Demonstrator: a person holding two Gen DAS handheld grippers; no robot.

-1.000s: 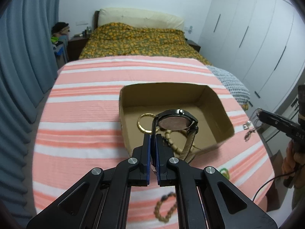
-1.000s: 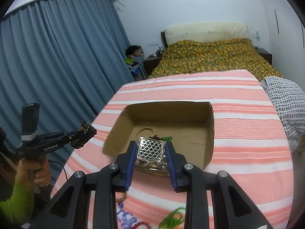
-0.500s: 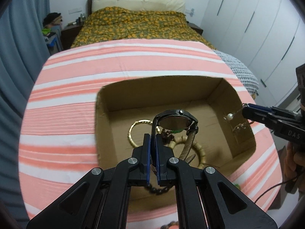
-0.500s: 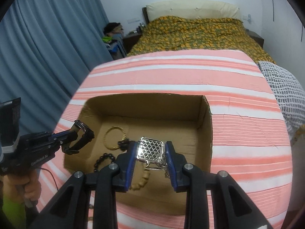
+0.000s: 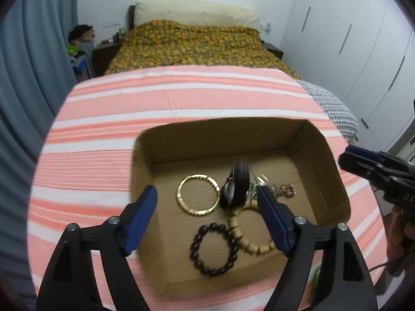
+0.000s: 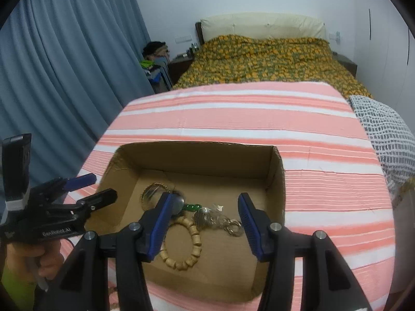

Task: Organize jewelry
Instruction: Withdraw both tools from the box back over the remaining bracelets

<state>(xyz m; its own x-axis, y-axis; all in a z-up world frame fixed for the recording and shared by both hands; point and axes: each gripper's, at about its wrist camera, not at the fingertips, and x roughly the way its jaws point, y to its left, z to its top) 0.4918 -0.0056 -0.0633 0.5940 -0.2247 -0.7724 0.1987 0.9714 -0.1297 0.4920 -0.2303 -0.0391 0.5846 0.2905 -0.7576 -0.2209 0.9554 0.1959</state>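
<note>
Jewelry lies in an open cardboard box (image 5: 141,160) on the striped pink-and-white tablecloth (image 5: 181,96), toward the near edge of the table. Inside, near the box's middle: a gold bangle (image 5: 197,195); just right of it a black wristwatch (image 5: 237,182) propped on edge, touching a wooden bead bracelet (image 5: 242,235); a dark bead bracelet (image 5: 214,249) toward the near wall; a silver chain piece (image 6: 220,219) with a green bit (image 6: 191,206) beside the watch.

Left gripper (image 5: 206,216): jaws spread wide over the box, holding nothing. Right gripper (image 6: 205,224): likewise wide apart and empty; its left finger (image 6: 162,220) hides part of the watch and bangle.

Beyond the far table edge: bed with orange-flowered cover (image 6: 272,57), blue curtains (image 6: 64,64) at left, white wardrobe (image 5: 363,39) at right
</note>
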